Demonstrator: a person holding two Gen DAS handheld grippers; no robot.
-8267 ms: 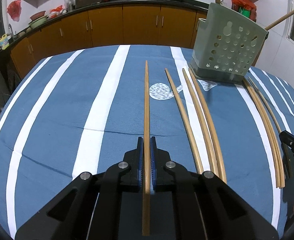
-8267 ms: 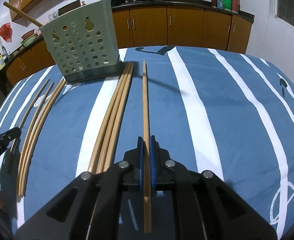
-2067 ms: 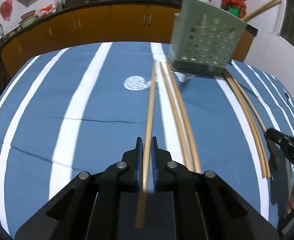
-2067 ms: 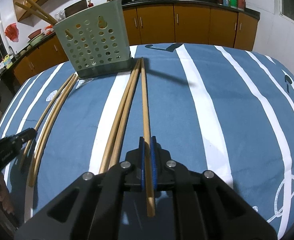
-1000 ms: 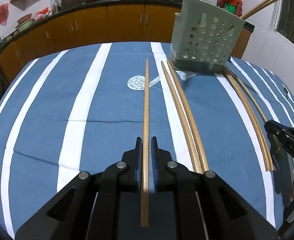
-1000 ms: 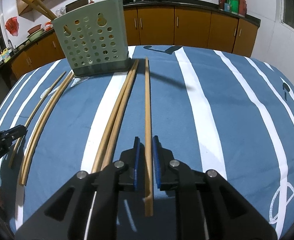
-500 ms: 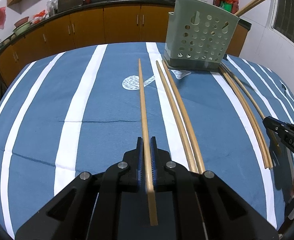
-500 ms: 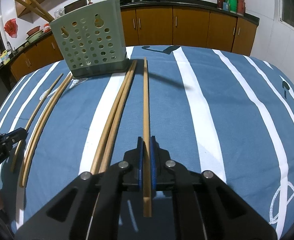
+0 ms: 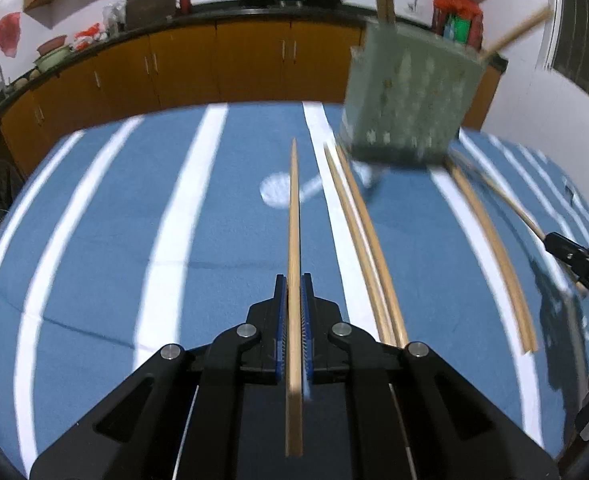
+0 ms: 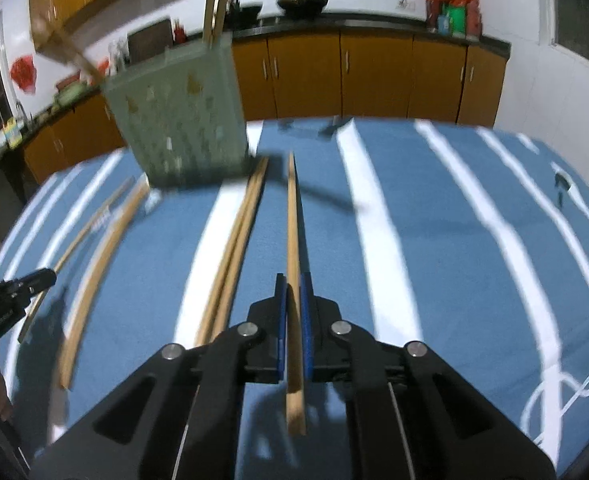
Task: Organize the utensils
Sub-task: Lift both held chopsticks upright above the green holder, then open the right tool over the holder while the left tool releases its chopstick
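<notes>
While clamped, left tongs (image 9: 293, 292) pinch one chopstick (image 9: 293, 216), right tongs (image 10: 293, 292) pinch another chopstick (image 10: 293, 220)

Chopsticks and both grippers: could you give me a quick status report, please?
Left gripper shut on one chopstick. Right gripper shut on another chopstick. Green holder ahead, some sticks already in. Loose chopsticks on the tablecloth; nothing blocking.

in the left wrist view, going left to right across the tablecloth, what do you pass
chopstick clamped in the left gripper → pair of loose chopsticks → green perforated utensil holder → chopsticks right of the holder → right gripper at the edge
</notes>
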